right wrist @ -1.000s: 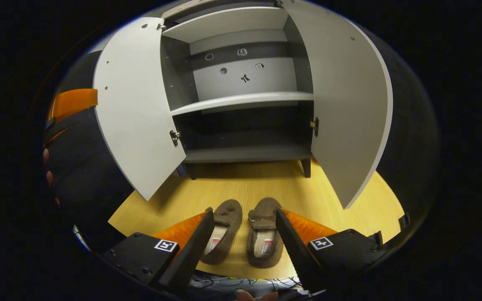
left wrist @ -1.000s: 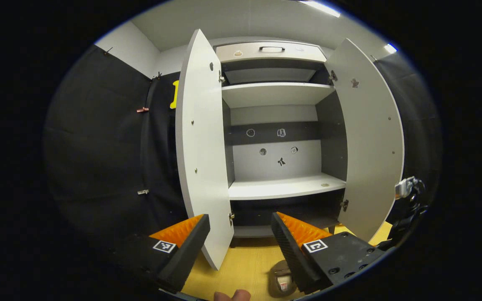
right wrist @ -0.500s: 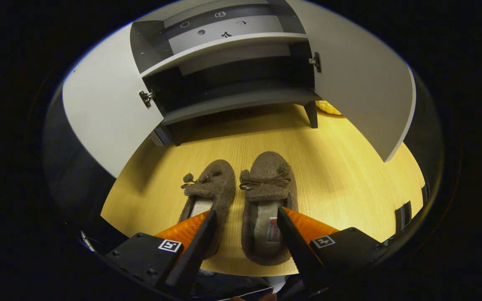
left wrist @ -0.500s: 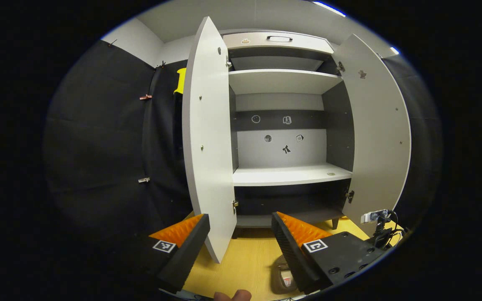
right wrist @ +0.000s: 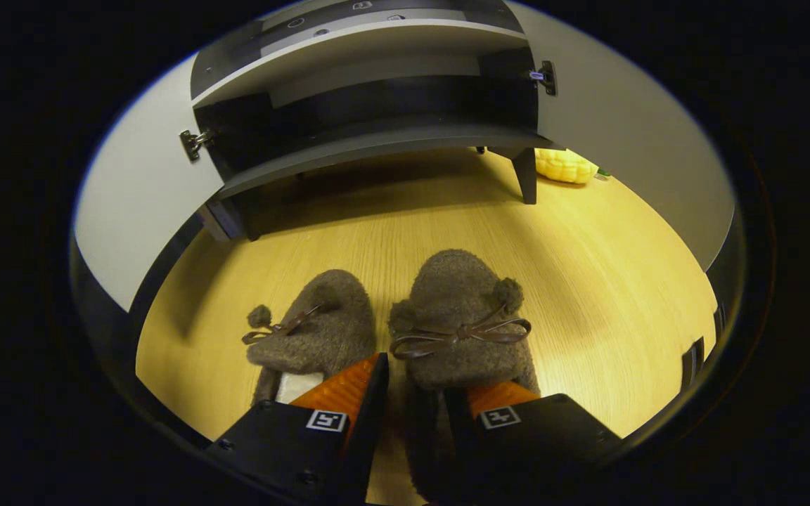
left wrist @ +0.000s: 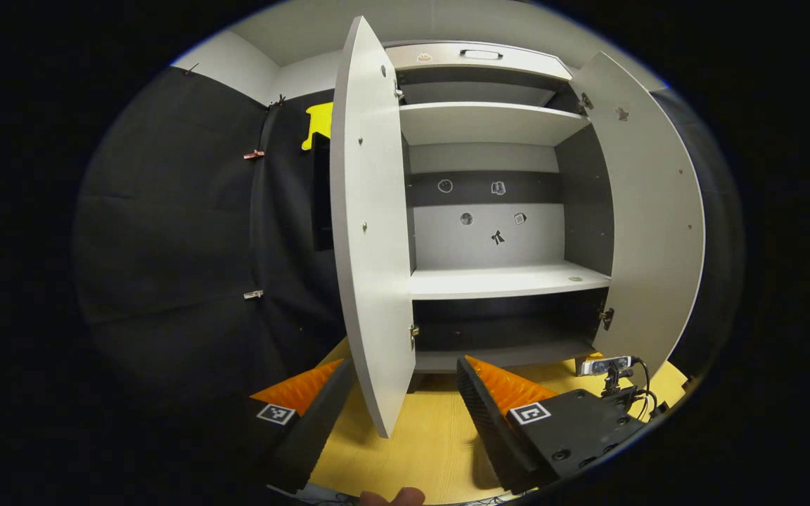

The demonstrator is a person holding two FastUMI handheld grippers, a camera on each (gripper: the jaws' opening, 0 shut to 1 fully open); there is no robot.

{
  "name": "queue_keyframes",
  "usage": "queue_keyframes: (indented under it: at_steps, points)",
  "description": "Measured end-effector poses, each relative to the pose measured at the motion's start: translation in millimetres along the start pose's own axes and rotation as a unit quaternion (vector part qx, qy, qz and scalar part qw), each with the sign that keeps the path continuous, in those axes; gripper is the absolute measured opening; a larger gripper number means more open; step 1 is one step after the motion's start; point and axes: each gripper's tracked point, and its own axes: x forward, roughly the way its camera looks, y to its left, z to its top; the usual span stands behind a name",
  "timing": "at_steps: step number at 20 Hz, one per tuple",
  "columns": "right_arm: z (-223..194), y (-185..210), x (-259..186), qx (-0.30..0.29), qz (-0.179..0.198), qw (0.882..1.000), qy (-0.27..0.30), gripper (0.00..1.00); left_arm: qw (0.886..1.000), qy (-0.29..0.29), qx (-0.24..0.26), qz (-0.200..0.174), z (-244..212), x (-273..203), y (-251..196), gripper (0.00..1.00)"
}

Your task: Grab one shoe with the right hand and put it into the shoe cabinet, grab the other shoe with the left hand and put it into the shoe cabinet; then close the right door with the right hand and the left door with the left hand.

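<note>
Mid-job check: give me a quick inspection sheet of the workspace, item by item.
Surface: yellow wood-grain floor.
Job's things: two brown slippers side by side, right slipper, left slipper; cabinet shelves bare, left door and right door open.
Clutter: yellow object by the cabinet leg.
Tools: right tool closing around the right slipper's heel side; left tool open, holding nothing.
Cables: black leads at a small device.
Surroundings: black cloth wall.

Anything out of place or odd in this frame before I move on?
One stray item: a yellow object lies on the floor beside the cabinet's front leg, unrelated to the shoes. Otherwise nothing stands out: both slippers sit upright side by side, and the right gripper is closing around the right slipper.
</note>
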Motion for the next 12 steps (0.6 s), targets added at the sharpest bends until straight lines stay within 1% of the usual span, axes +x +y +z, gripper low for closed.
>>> queue_keyframes:
  at_steps: [1, 2, 3, 4, 5, 8, 12]
  points:
    - [2, -1, 2, -0.001, -0.005, 1.0, -0.002, 0.37, 1.0, 0.001, 0.0, 0.0, -2, 0, 1, 0.95]
    - [2, 0, 4, -0.002, -0.003, 1.0, -0.002, 0.31, 1.0, 0.003, -0.002, -0.001, -3, 0, 2, 0.95]
    - [5, -1, 5, -0.009, -0.005, 1.0, -0.003, 0.28, 1.0, 0.005, -0.003, -0.002, -5, 0, 2, 0.95]
    - [6, -1, 4, -0.013, -0.004, 1.0, -0.007, 0.28, 1.0, 0.005, -0.003, -0.002, -5, 1, 2, 0.95]
    - [6, -2, 4, -0.02, -0.001, 1.0, -0.006, 0.09, 1.0, 0.005, -0.004, -0.002, -6, 1, 2, 0.95]
    - [9, -3, -2, -0.027, 0.007, 1.0, -0.007, 0.09, 1.0, 0.001, -0.004, -0.003, -2, 1, 1, 0.95]
    - [24, -7, -28, -0.035, 0.027, 0.999, -0.015, 0.09, 1.0, -0.003, 0.0, -0.011, 1, -1, -5, 0.95]
